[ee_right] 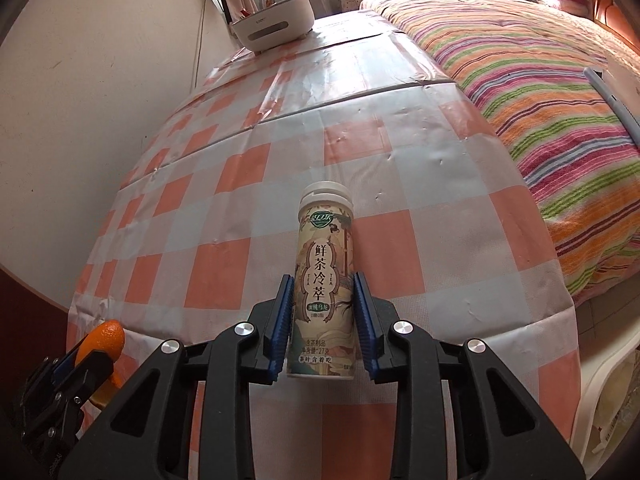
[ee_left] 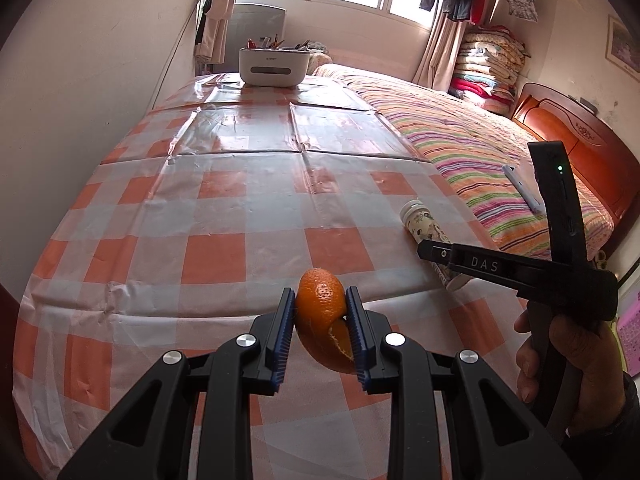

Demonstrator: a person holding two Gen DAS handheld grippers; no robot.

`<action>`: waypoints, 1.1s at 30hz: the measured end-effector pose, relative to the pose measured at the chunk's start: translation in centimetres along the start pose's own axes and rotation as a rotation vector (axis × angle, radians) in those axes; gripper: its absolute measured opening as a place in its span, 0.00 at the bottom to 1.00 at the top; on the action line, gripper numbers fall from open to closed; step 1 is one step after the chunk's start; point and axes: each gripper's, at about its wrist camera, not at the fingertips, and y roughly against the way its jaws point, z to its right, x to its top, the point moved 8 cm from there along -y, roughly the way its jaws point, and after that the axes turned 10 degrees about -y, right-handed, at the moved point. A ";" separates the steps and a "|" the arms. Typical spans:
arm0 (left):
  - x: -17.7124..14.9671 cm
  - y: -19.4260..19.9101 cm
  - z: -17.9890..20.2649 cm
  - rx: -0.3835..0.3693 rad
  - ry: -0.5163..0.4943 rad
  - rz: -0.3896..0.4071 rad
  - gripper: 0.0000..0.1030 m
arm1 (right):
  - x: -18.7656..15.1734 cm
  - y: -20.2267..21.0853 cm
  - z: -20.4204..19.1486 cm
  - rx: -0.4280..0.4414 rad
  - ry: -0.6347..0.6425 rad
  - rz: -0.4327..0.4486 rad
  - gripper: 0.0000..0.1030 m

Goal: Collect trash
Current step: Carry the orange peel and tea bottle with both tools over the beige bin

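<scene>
My left gripper [ee_left: 320, 291] is shut on a curled piece of orange peel [ee_left: 320, 304], held above the near part of the orange-and-white checked tablecloth [ee_left: 208, 252]. From the right wrist view, that gripper [ee_right: 86, 354] and its orange peel [ee_right: 105, 336] show at the lower left. My right gripper [ee_right: 322, 278] is shut on a cream tea bottle [ee_right: 325, 240] with a white cap, its pads pressing on both sides. In the left wrist view the tea bottle [ee_left: 420, 224] lies tilted in the right gripper [ee_left: 434, 252], near the table's right edge, and a hand [ee_left: 560, 360] grips the handle.
A white organiser box [ee_left: 274, 66] with pens stands at the table's far end. A bed with a striped blanket [ee_left: 480, 152] runs along the table's right side, a flat pale device [ee_left: 524, 188] lying on it. A wall borders the left. A white container [ee_right: 608, 400] sits low at the right.
</scene>
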 end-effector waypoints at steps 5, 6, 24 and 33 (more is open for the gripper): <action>0.4 -0.4 0.7 0.006 -0.009 -0.001 0.25 | -0.3 1.0 0.4 0.029 0.005 0.003 0.27; 0.4 -0.4 0.8 0.005 -0.008 -0.001 0.25 | -0.4 1.2 0.5 0.035 0.008 0.003 0.27; 1.6 -1.3 5.0 -0.020 -0.070 -0.005 0.25 | -0.2 5.5 3.2 0.091 -0.010 0.044 0.27; 2.2 -1.6 7.6 -0.042 -0.103 -0.005 0.25 | -0.1 8.0 5.3 0.098 -0.030 0.083 0.27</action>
